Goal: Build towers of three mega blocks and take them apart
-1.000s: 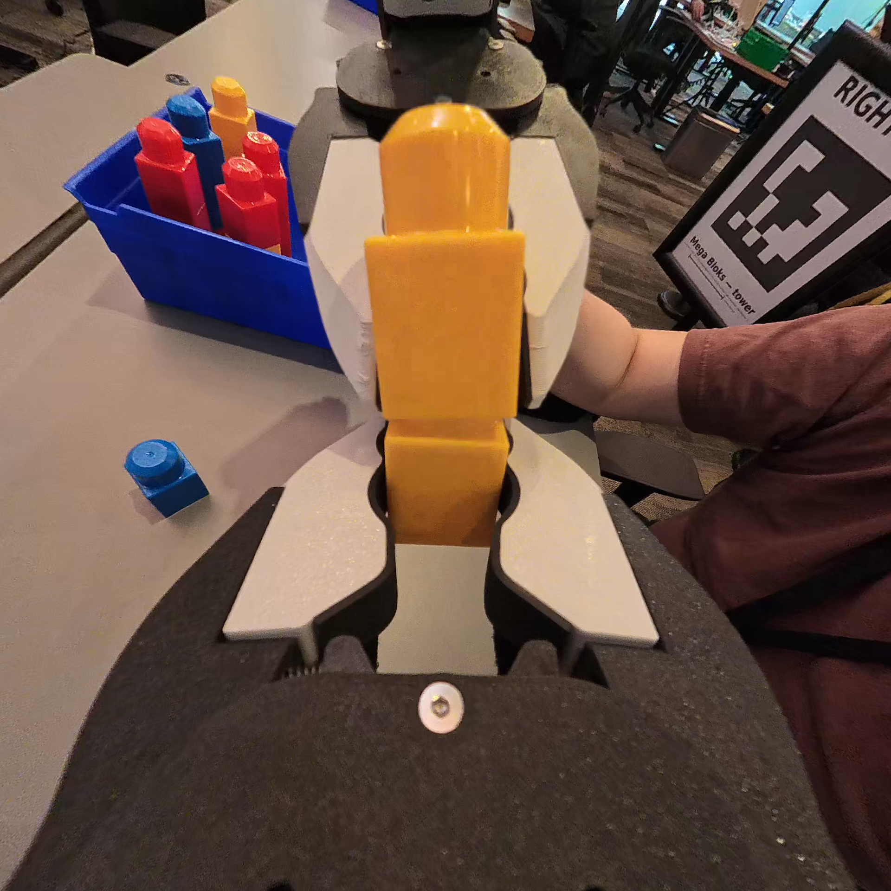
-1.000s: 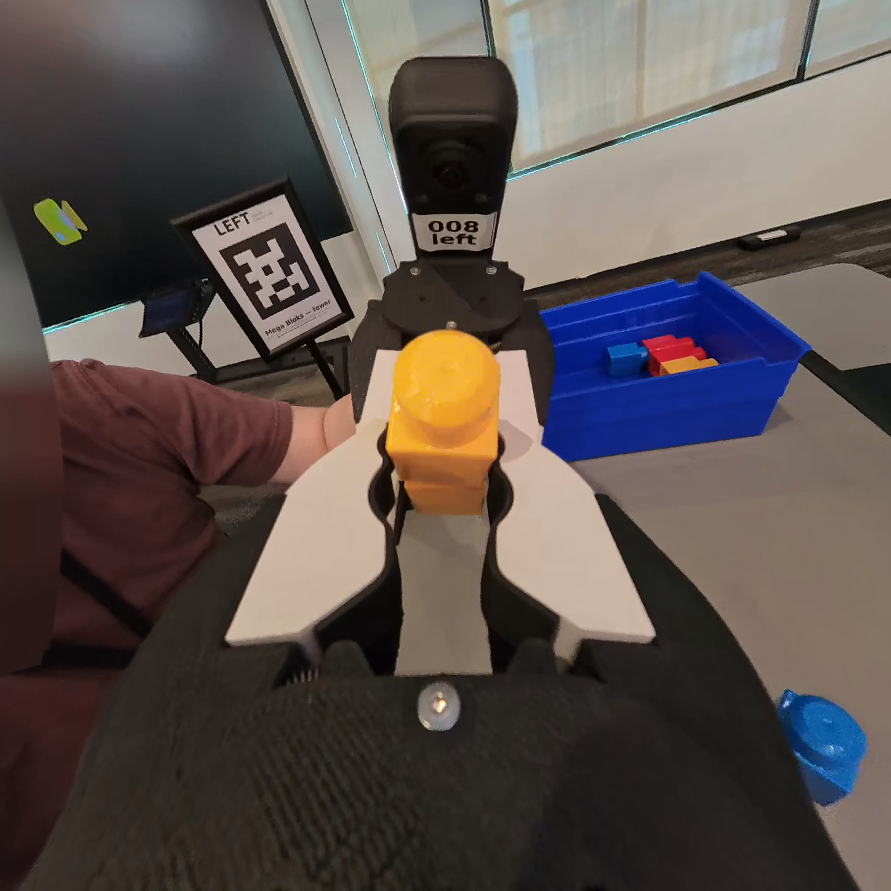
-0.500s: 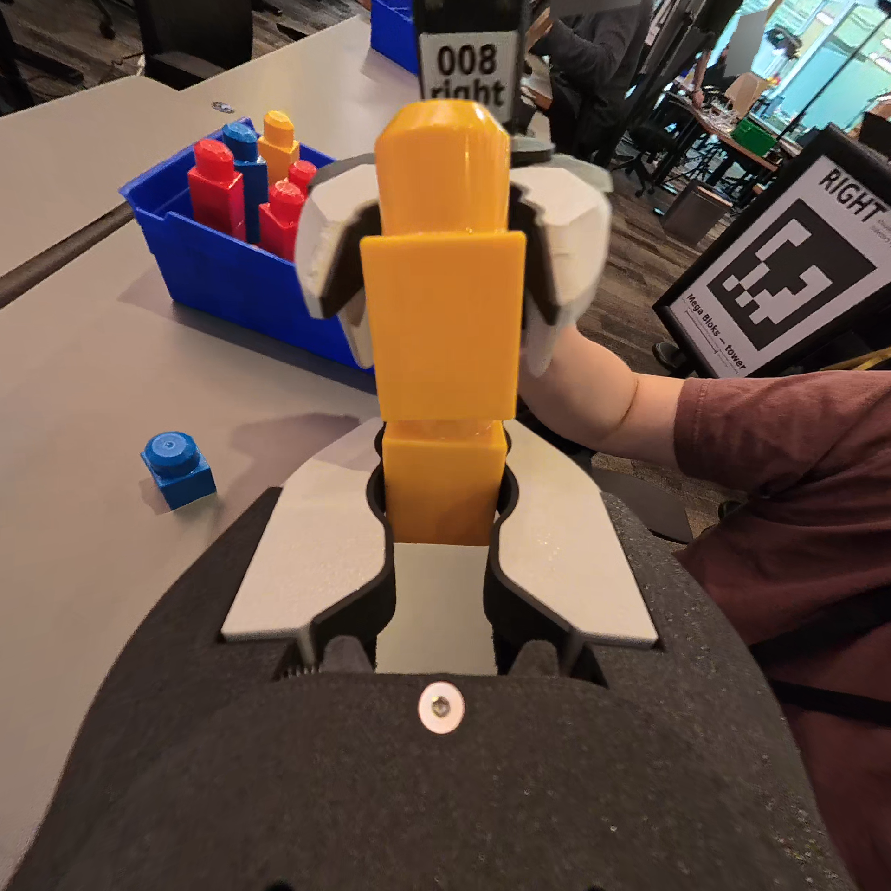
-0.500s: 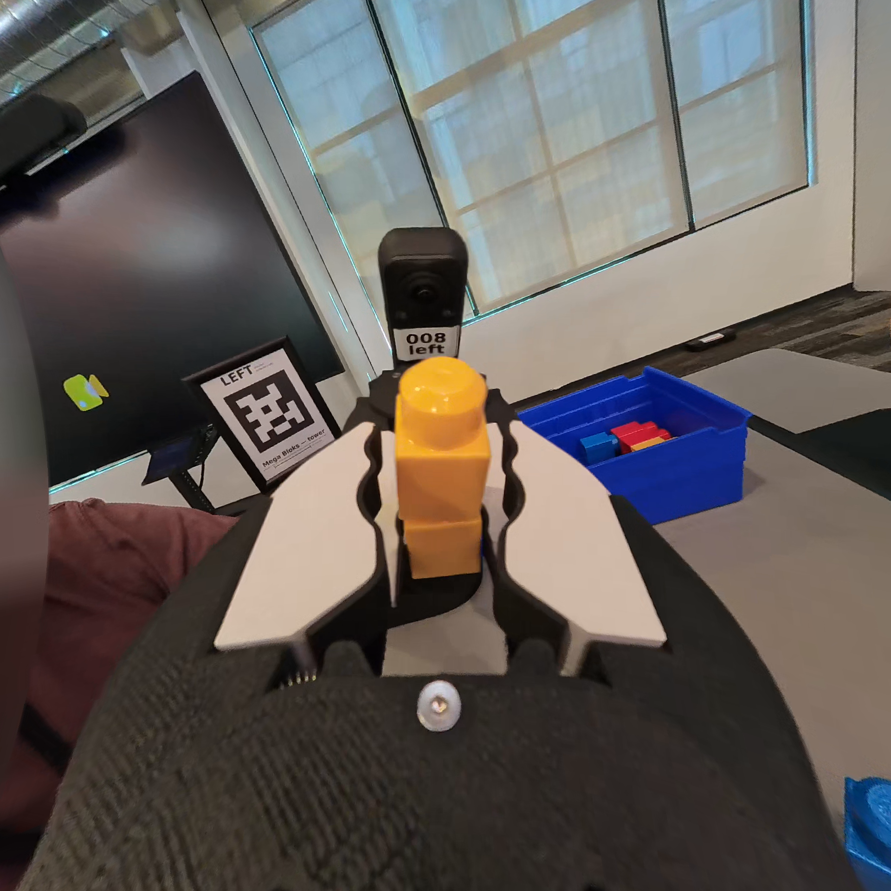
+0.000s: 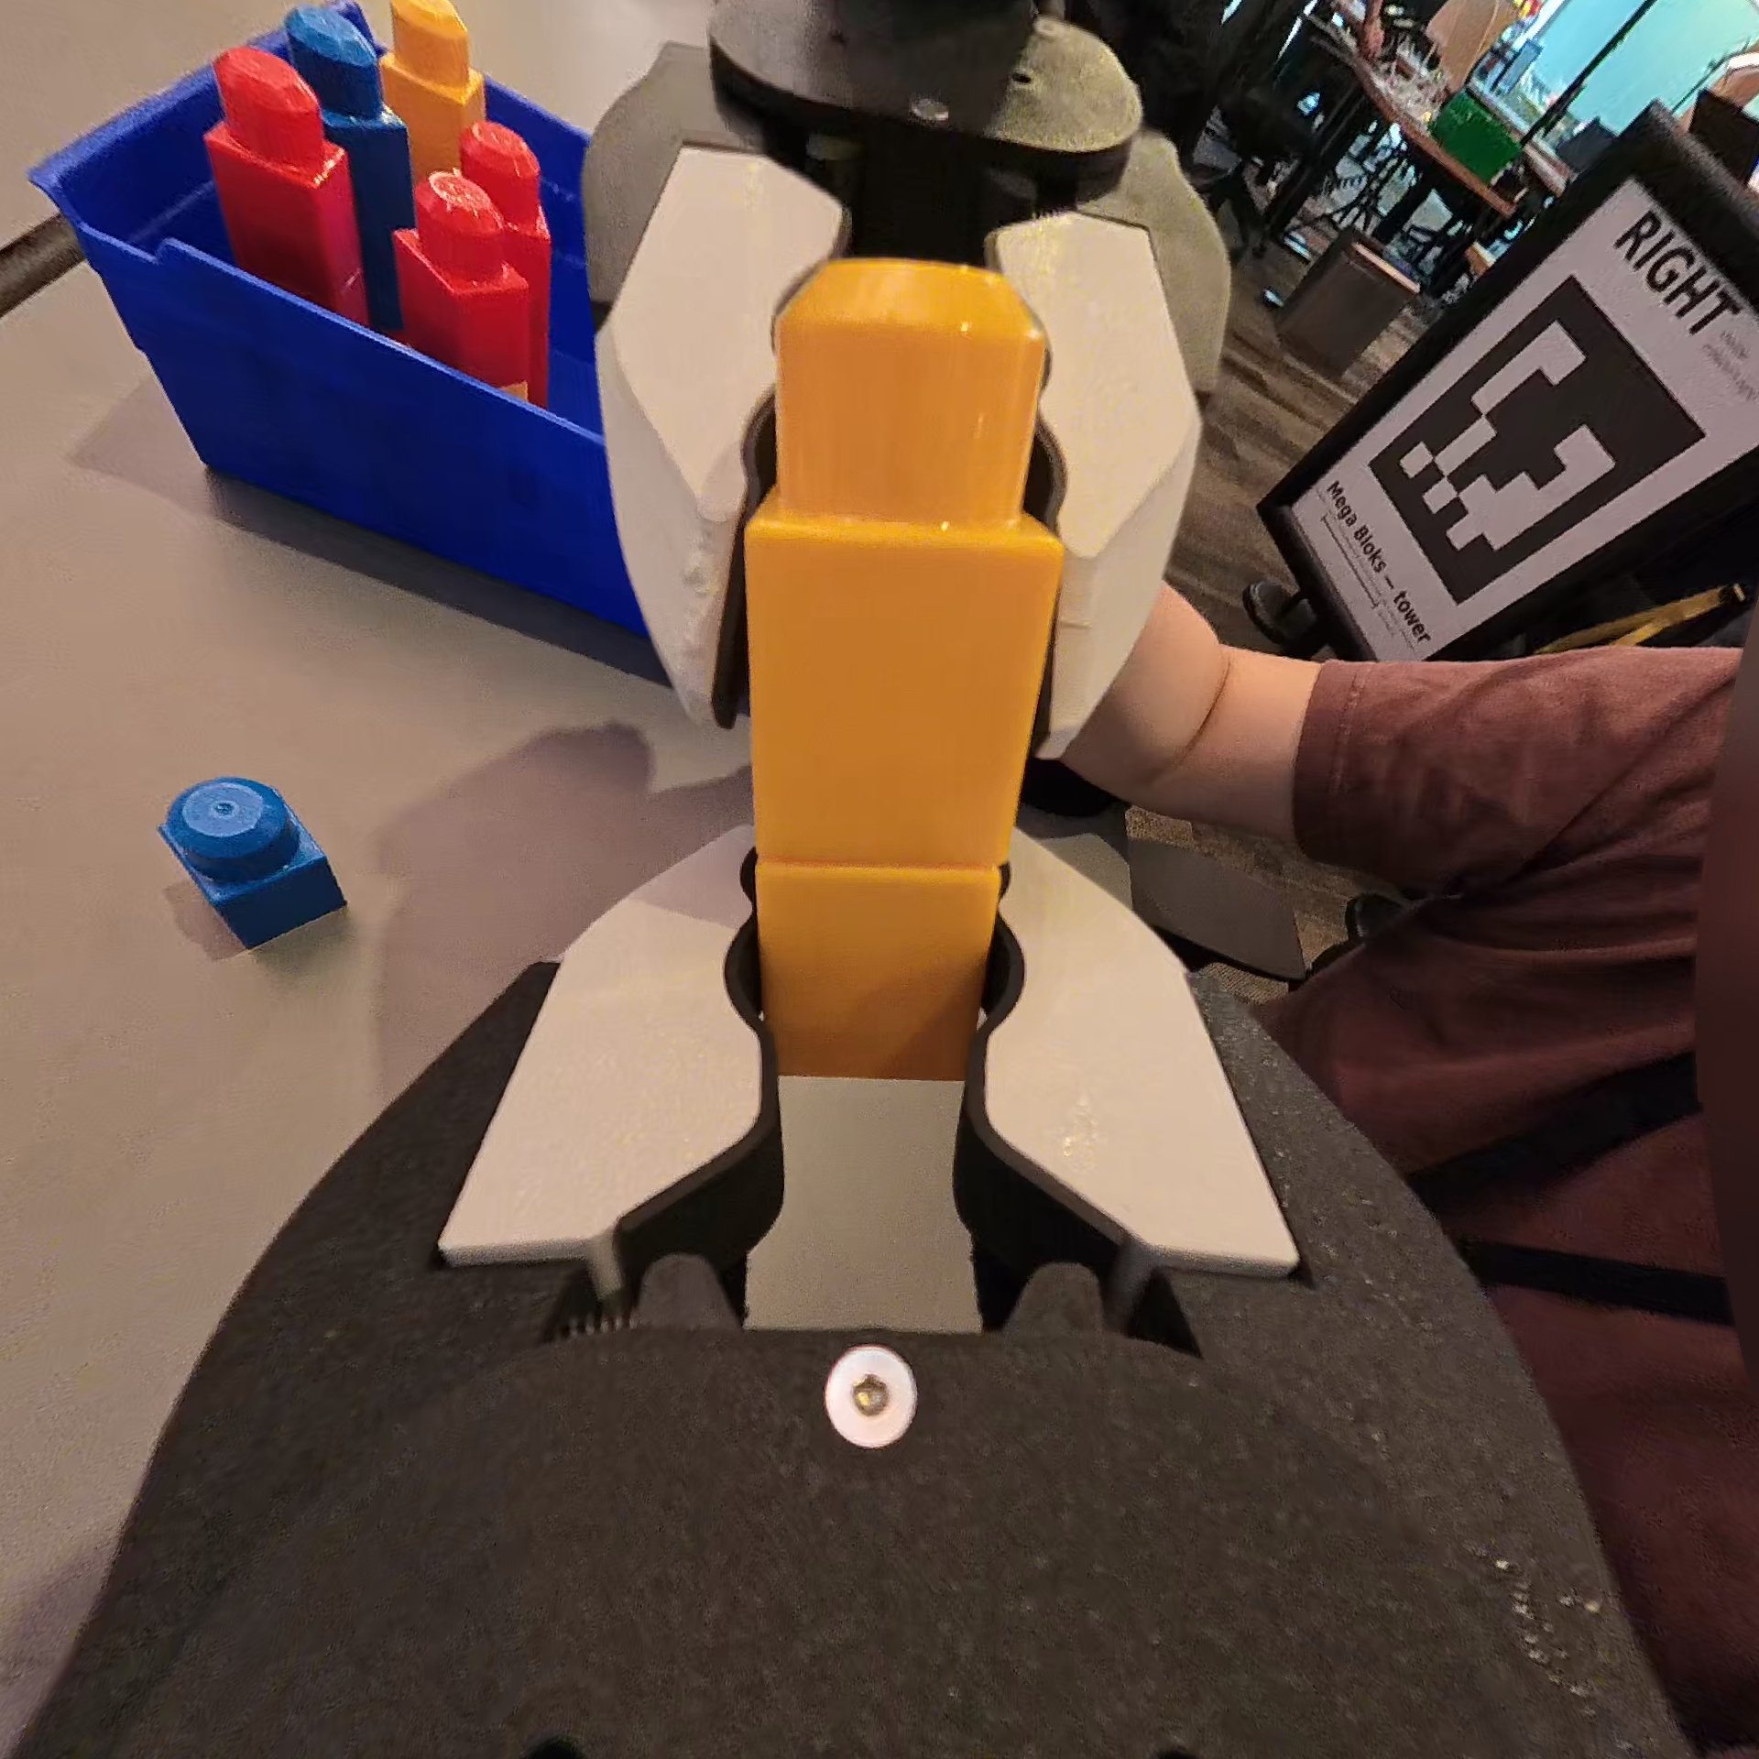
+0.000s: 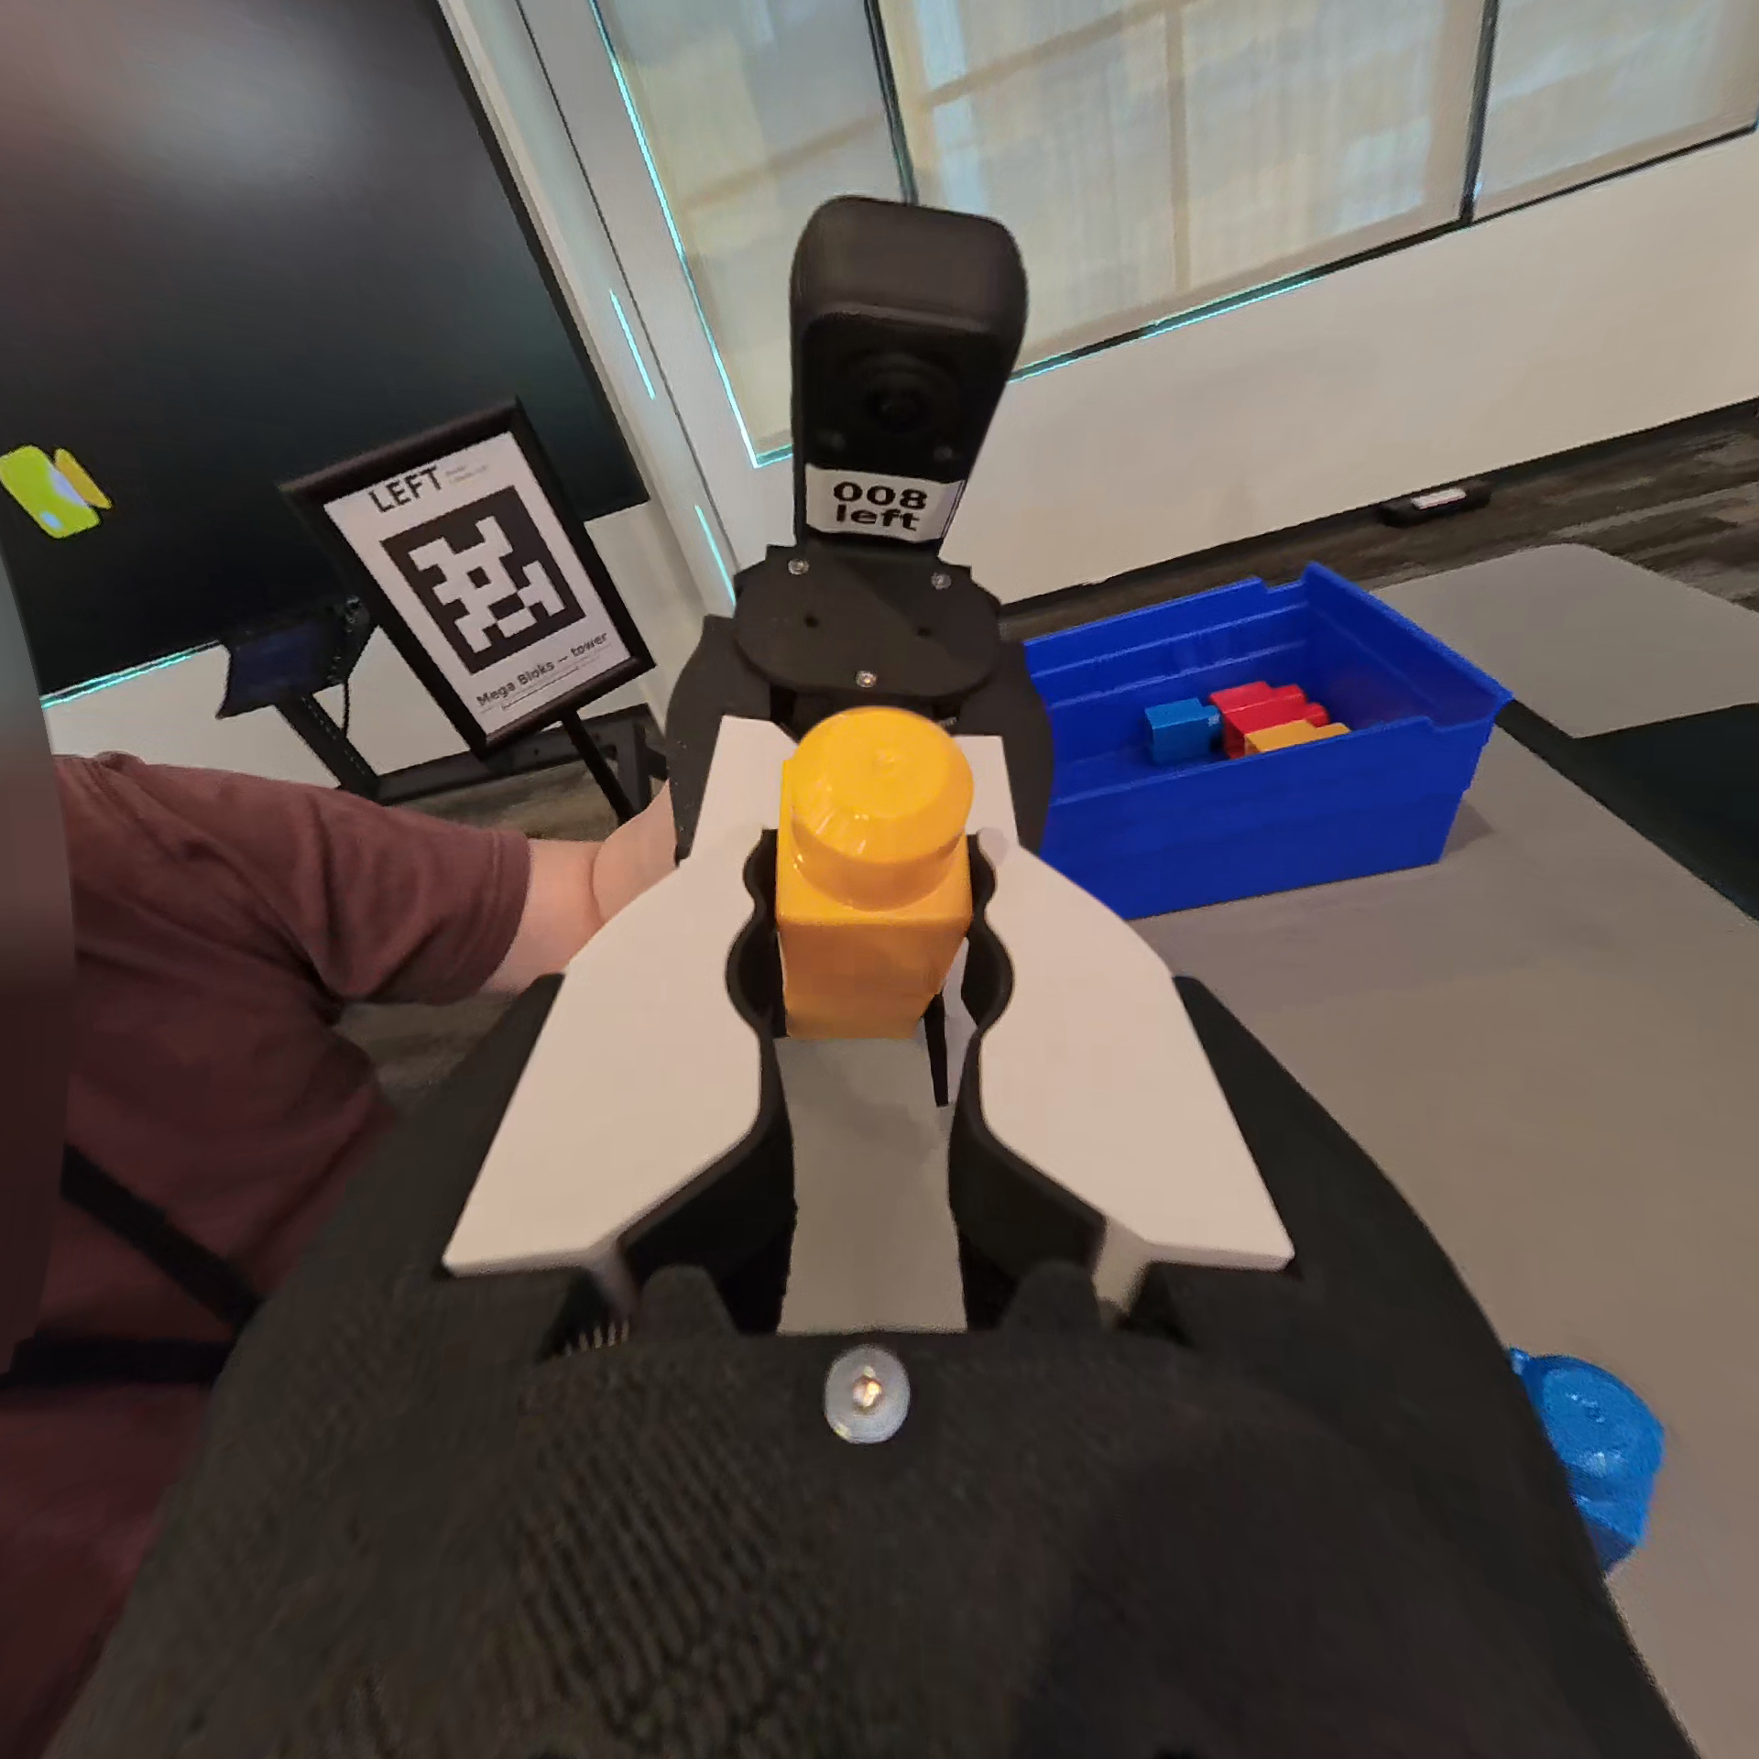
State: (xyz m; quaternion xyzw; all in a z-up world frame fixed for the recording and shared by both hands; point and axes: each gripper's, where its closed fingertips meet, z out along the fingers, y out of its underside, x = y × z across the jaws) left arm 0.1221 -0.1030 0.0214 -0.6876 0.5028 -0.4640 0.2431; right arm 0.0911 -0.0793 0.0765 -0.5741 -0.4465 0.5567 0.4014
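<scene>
Two yellow blocks, joined end to end, span between the two grippers above the grey table (image 5: 143,590). Lower yellow block (image 5: 876,971) sits clamped in the left gripper (image 5: 876,952), pads pressing both flanks. Upper yellow block (image 5: 899,695), stud end far, is clamped by the right gripper (image 6: 874,914), which faces the left one head-on; its pads press the block's sides.

A loose blue block (image 5: 249,861) stands on the table to the left, well apart, with bare tabletop around it.

The blue bin (image 5: 381,457) at far left holds upright towers of red, blue and yellow. A second blue bin (image 6: 1266,819) holds blue, red and yellow blocks lying down.

A forearm in a maroon sleeve (image 5: 1485,761) reaches in from the right.
</scene>
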